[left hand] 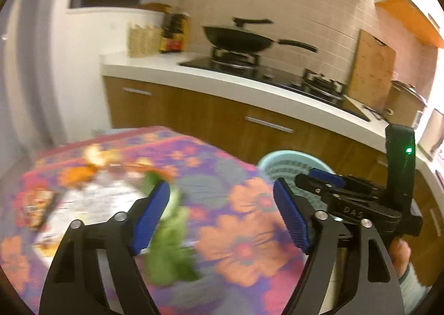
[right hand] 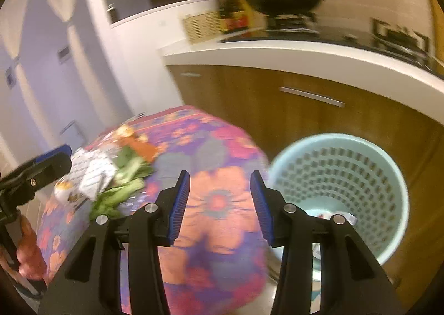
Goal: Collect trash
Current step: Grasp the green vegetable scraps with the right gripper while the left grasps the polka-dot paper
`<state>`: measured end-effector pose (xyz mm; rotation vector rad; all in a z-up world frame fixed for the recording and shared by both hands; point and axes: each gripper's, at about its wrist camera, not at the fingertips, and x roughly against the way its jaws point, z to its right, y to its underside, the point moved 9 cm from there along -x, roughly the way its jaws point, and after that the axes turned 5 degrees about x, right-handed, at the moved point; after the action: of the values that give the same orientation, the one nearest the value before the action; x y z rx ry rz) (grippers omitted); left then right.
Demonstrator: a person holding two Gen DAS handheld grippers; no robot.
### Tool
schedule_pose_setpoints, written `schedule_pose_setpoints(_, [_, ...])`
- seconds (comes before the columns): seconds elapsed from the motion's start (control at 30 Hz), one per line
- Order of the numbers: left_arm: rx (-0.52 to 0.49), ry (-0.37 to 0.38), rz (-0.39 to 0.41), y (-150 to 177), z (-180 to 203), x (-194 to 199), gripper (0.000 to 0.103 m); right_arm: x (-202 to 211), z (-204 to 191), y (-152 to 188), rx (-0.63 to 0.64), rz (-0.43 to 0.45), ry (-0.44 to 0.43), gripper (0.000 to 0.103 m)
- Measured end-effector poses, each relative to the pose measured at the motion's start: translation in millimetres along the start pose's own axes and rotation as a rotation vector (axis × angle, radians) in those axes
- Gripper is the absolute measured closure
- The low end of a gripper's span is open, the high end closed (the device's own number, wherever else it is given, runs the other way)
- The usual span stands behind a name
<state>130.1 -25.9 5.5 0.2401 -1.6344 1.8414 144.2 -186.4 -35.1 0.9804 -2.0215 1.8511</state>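
A pile of trash lies on the flowered tablecloth [left hand: 244,234]: green vegetable leaves [left hand: 172,256], white printed wrappers [left hand: 91,204], orange peel [left hand: 80,173] and a snack packet [left hand: 36,206]. The same leaves [right hand: 122,190] and wrappers [right hand: 88,173] show in the right wrist view. A pale blue perforated bin [right hand: 341,190] stands beside the table with a few scraps at its bottom; its rim shows in the left wrist view [left hand: 291,159]. My left gripper [left hand: 222,215] is open and empty just right of the leaves. My right gripper [right hand: 219,204] is open and empty over the table near the bin.
Wooden cabinets [right hand: 277,109] under a white counter [left hand: 222,79] stand behind the table. A black wok [left hand: 238,37] sits on the stove, a wicker basket [left hand: 143,38] and bottles beside it, a cutting board [left hand: 371,70] against the wall.
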Motion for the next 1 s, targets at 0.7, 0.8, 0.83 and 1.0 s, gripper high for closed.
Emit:
schedule_pose_setpoints(0.7, [0.180,-0.073,-0.074,21.7,-119.5,-24.2,0.046,-54.4,-160.1,38.9,0.259,-0.103,-0.177,0.061])
schedule_pose_setpoints(0.8, [0.151,-0.081,-0.094,25.0,-112.8,-32.7,0.053,-55.8,-157.1,40.7,0.243,-0.107,-0.177,0.058])
schedule_pose_setpoints(0.83, [0.143,-0.089,-0.094,25.7,-112.0,-33.4,0.056,-56.1,-156.5,40.7,0.240,-0.107,-0.176,0.056])
schedule_pose_setpoints(1.0, [0.177,-0.091,-0.113,33.1,-118.2,-37.6,0.097,-55.7,-157.1,41.5,0.252,-0.109,-0.154,0.053])
